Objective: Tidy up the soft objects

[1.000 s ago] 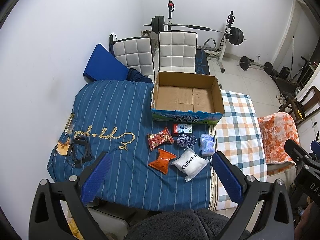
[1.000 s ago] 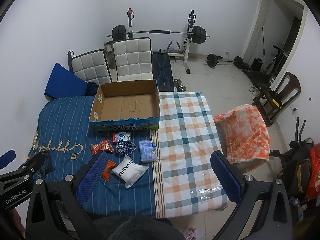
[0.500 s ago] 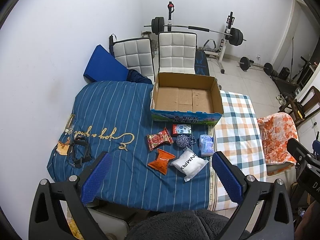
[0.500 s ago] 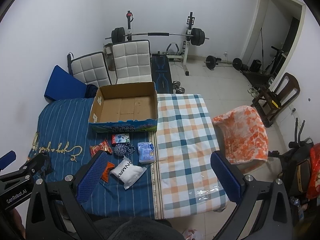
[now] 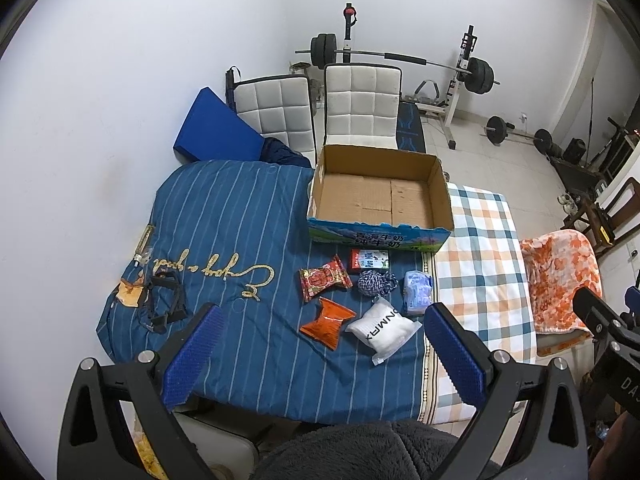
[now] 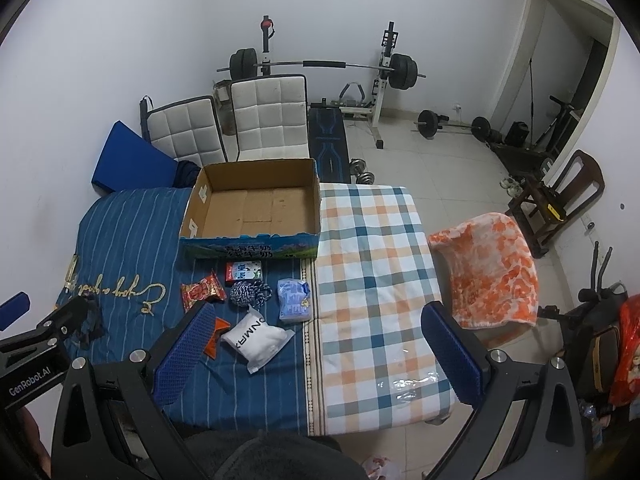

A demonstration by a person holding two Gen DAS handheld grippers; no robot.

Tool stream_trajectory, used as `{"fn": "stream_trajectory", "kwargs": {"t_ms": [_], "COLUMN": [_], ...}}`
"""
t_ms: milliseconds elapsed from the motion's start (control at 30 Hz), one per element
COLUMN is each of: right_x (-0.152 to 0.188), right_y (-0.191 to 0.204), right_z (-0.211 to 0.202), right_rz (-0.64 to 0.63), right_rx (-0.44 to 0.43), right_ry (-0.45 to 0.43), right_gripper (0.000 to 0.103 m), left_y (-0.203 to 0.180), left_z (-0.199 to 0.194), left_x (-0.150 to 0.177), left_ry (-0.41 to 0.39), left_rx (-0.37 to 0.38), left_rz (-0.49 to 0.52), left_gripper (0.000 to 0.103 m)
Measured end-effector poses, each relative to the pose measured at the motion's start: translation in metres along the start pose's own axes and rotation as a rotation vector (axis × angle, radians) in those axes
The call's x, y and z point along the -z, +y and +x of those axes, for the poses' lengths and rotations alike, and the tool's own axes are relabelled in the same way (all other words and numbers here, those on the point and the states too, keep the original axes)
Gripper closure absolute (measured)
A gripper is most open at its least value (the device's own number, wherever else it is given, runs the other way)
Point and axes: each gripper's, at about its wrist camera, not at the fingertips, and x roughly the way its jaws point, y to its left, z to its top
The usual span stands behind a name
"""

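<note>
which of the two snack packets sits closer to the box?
The red snack packet; it lies nearer the cardboard box than the orange packet.

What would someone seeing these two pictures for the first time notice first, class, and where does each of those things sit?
The open, empty cardboard box stands out first, at the middle of the bed where the blue striped cover meets the checked sheet. Just in front of it lies a cluster of small soft packets, among them a white pouch and an orange packet. Behind the bed, a loaded barbell rack stands against the white wall.
</note>
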Motion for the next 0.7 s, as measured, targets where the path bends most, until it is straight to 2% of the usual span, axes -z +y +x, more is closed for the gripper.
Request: {"fn": "stream_trajectory", "kwargs": {"t_ms": [533,700], "right_x": [0.001,0.002], "right_y": [0.015,0.018], "right_z": [0.012,0.027], "right_rz": [-0.022,-0.018], "right_rx": [-0.013,-0.030], "right_ry": [0.015,0.031], "right_gripper": [0.000,0.000], "left_y": [0.002,0.008], "left_z": [0.004,0.022], "left_x": [-0.001,-0.001], "left_ry": [0.011,0.015], "left_rx": [0.008,-0.001], "left_rz": [-0.023,-0.060], "left_gripper": [0.000,0.000]}}
